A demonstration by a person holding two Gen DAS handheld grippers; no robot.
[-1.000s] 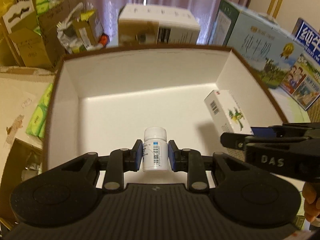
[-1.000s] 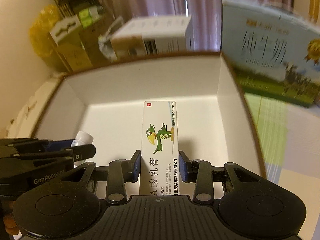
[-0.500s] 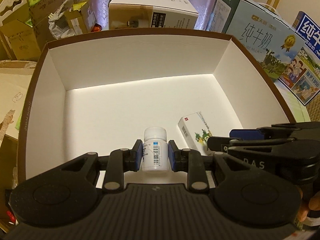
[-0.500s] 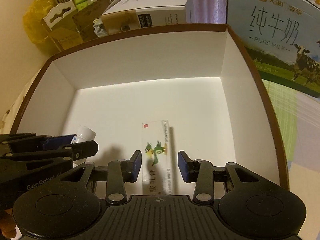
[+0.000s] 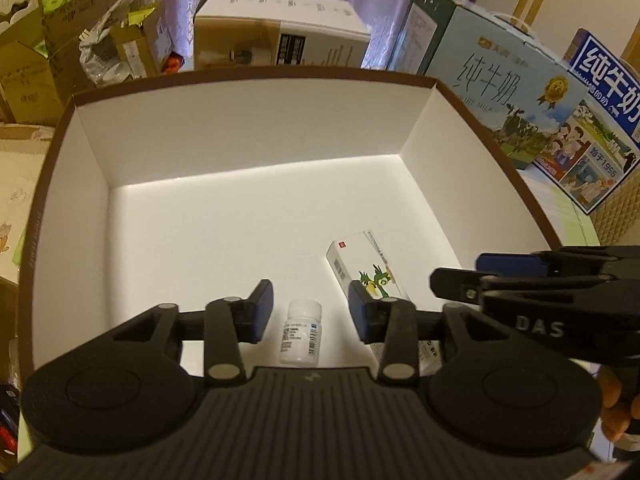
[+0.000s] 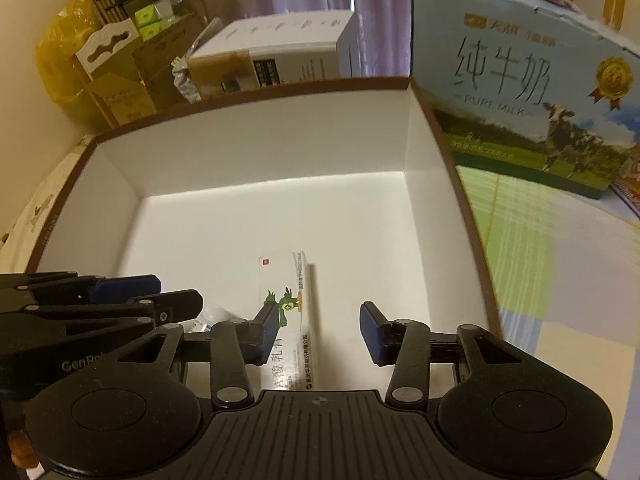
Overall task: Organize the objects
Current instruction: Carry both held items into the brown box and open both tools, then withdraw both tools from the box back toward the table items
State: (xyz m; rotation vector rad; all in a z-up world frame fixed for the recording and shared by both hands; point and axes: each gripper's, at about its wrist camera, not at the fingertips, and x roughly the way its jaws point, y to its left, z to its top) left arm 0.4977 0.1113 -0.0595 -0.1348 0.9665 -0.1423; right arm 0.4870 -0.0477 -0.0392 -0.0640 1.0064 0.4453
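Two items lay on the white floor of the brown-rimmed box (image 5: 256, 132), both toward its near edge: a small white pill bottle (image 5: 301, 332) and, just to its right, a flat medicine carton (image 5: 366, 270) printed with a green bird. The left gripper (image 5: 310, 312) stood wide, its blue pads on either side of the bottle without touching it. The right gripper (image 6: 318, 330) was also spread wide over the carton (image 6: 288, 320), gripping nothing. Milk cartons (image 6: 520, 80) stood beyond the box's right wall.

Dim warm room light; box floor (image 5: 240, 232) ahead of tool glares white; fisheye bends edges; right view's rim blurs.
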